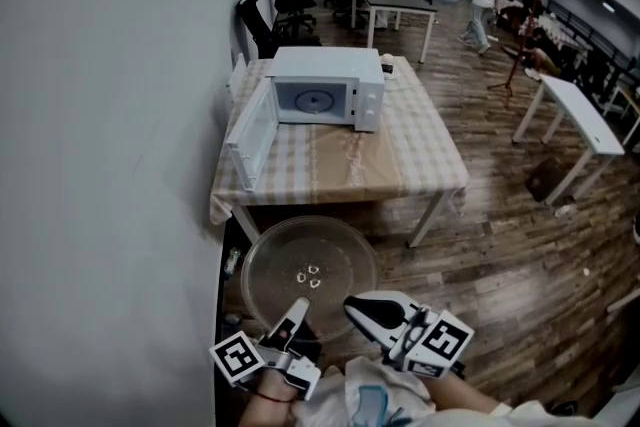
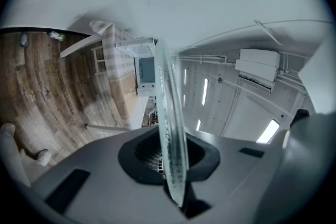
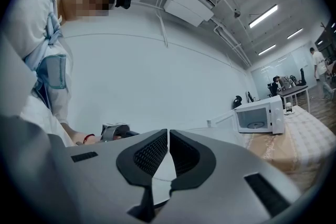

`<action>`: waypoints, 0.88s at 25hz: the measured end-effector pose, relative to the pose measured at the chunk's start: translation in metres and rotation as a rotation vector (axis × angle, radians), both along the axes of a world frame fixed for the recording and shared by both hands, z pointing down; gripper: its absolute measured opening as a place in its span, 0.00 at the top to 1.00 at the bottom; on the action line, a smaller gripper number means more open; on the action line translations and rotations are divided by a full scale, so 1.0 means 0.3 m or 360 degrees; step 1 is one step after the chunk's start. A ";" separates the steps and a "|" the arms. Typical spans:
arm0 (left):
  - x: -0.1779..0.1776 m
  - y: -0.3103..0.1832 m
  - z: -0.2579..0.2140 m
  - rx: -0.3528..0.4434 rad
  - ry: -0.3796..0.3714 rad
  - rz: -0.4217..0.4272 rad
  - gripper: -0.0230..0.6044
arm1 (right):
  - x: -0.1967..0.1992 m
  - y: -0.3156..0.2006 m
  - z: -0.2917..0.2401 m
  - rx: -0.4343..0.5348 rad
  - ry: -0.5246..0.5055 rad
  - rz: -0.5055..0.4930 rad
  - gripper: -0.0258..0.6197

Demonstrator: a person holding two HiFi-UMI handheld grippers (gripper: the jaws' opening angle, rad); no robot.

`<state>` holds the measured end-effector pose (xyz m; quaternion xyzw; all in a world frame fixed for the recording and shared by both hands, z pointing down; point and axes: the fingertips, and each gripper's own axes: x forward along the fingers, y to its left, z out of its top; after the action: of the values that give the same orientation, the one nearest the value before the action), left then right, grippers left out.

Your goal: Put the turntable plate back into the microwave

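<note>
The clear glass turntable plate [image 1: 305,267] hangs flat in front of me, low and short of the table, with my left gripper [image 1: 296,309] shut on its near rim. In the left gripper view the plate [image 2: 169,113] runs edge-on between the two pads. My right gripper [image 1: 354,304] sits just right of the plate's near edge, jaws shut with nothing between them [image 3: 168,136]. The white microwave [image 1: 325,88] stands on the table ahead, its door [image 1: 250,137] swung open to the left and its cavity empty; it also shows in the right gripper view [image 3: 260,115].
The microwave stands on a table with a checked cloth [image 1: 400,165], pushed against the white wall [image 1: 110,115] on the left. Wooden floor lies to the right. Office chairs [image 1: 262,27], more tables [image 1: 580,120] and people stand farther back.
</note>
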<state>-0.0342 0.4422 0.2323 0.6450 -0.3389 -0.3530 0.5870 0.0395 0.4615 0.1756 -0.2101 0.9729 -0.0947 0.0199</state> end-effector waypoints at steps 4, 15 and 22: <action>0.010 -0.008 0.009 0.0004 -0.0003 0.0017 0.93 | 0.009 -0.006 0.011 -0.0013 0.0002 0.0020 0.91; 0.019 -0.154 0.036 -0.0024 -0.0002 0.0029 0.93 | 0.019 -0.156 0.035 -0.0035 0.0001 0.0035 0.91; 0.010 -0.313 0.037 -0.0006 0.0010 -0.0019 0.93 | 0.008 -0.320 0.043 -0.0033 0.0016 -0.0020 0.91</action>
<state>-0.0312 0.3483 0.2435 0.6407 -0.3417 -0.3578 0.5871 0.0419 0.3654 0.1884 -0.2047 0.9732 -0.1039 0.0121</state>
